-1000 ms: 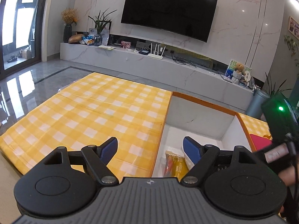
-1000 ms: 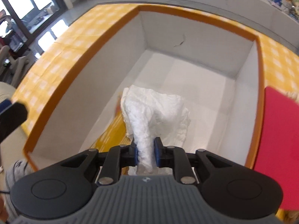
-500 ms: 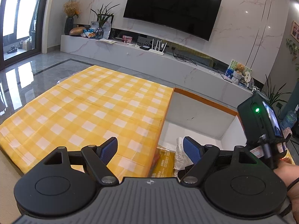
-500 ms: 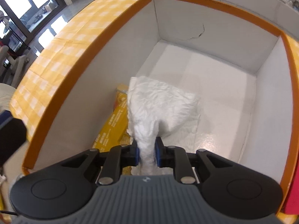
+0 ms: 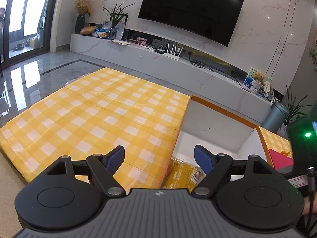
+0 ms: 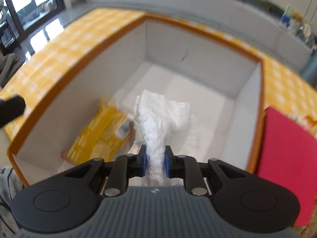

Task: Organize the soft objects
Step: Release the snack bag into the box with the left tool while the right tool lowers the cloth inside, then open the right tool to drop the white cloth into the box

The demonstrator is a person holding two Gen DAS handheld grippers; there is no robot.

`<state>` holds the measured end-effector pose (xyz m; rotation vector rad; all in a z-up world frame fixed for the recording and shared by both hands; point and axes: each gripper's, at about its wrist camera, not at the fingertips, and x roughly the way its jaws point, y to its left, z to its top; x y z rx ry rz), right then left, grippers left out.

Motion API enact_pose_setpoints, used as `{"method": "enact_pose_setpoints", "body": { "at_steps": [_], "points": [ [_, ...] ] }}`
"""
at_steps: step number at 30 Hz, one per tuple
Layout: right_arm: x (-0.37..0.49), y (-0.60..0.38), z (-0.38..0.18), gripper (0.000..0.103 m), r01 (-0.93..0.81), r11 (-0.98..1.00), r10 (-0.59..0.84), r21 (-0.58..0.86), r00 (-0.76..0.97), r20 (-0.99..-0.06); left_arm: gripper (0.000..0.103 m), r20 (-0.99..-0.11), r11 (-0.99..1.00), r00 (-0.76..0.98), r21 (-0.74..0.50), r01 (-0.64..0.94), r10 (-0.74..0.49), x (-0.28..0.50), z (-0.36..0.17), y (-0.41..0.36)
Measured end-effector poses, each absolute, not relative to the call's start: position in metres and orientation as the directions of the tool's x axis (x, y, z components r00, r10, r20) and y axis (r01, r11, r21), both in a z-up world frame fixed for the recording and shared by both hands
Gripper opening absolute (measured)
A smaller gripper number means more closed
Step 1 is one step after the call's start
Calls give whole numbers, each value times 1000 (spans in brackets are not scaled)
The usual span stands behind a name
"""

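Note:
My right gripper [image 6: 155,161] is shut on a crumpled white cloth [image 6: 160,117] and holds it inside the orange-rimmed white box [image 6: 247,107], hanging toward the floor of the box. A yellow packet [image 6: 101,136] lies on the box floor at the left, also showing in the left wrist view [image 5: 182,175]. My left gripper [image 5: 159,159] is open and empty, over the near edge of the yellow checked cloth [image 5: 95,115] beside the box [image 5: 216,125].
A red flat item [image 6: 285,158] lies on the table right of the box, also in the left wrist view [image 5: 279,158]. The right gripper's body with a green light [image 5: 303,136] is at the far right. A TV wall and long low cabinet stand behind.
The right gripper has pulled back and tilted up, still holding the white cloth in the box; more of the yellow packet shows. The left gripper shifted slightly, staying open.

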<state>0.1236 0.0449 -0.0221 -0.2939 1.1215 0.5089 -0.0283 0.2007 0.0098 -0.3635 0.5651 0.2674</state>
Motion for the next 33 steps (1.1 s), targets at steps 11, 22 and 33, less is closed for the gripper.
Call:
{"method": "enact_pose_setpoints", "body": {
  "at_steps": [11, 22, 33],
  "points": [
    [117, 46, -19, 72, -530, 844, 289, 79, 326, -900, 94, -557, 908, 817, -250, -337, 150, -26, 11, 199],
    [99, 27, 24, 97, -542, 835, 383, 94, 449, -807, 94, -461, 907, 864, -243, -344, 205, -43, 34, 191],
    [75, -1, 61, 100, -615, 781, 507, 111, 520, -687, 94, -436, 923, 877, -215, -318, 201, -43, 51, 170]
  ]
}}
